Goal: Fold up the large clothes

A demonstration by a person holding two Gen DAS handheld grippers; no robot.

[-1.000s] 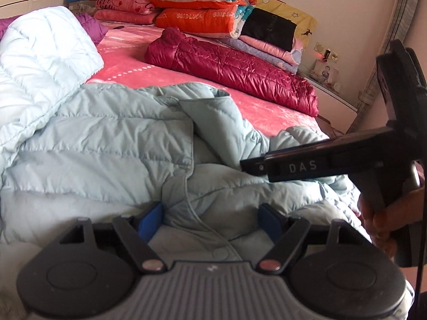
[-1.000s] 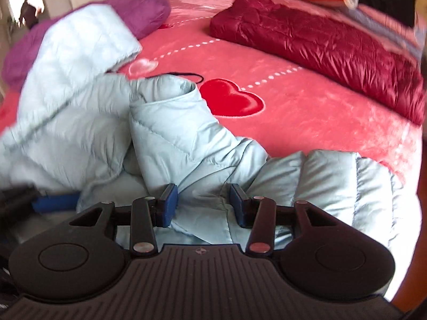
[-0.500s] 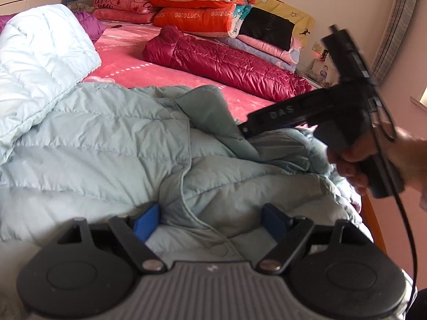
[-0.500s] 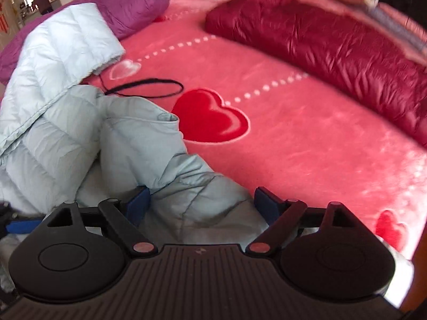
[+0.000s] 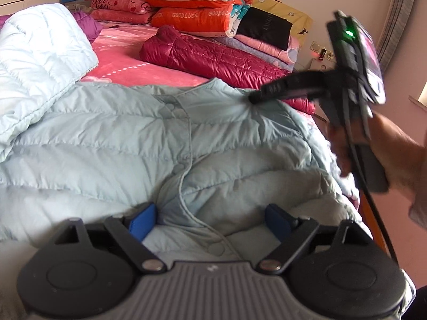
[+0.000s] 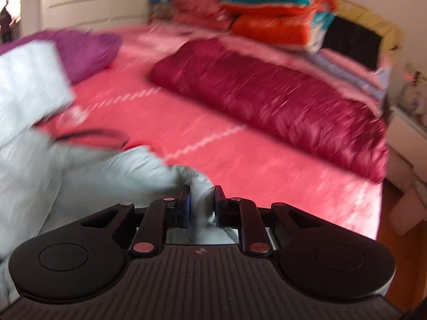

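Note:
A pale blue quilted jacket (image 5: 133, 144) lies spread on the pink bed, its snap placket running toward me. My left gripper (image 5: 210, 217) sits low over the near hem; its jaws are opening, with a ridge of fabric lying loosely between the blue pads. In the left wrist view my right gripper (image 5: 256, 97), held by a hand (image 5: 395, 146), reaches the jacket's far right shoulder. The right wrist view is blurred, but there the right gripper (image 6: 202, 204) is closing, its pads pinching a fold of the jacket (image 6: 106, 176).
A maroon quilted jacket (image 5: 218, 58) lies across the bed behind. A whitish puffy jacket (image 5: 40, 61) is heaped at the left over a purple garment (image 6: 85, 50). Folded quilts (image 5: 197, 5) are stacked at the headboard. The bed's edge (image 6: 373, 213) drops off to the right.
The right gripper moved from the jacket's middle out to its far right shoulder, opened wide and then closed on fabric. The rumpled front now lies flatter. The left gripper stayed put.

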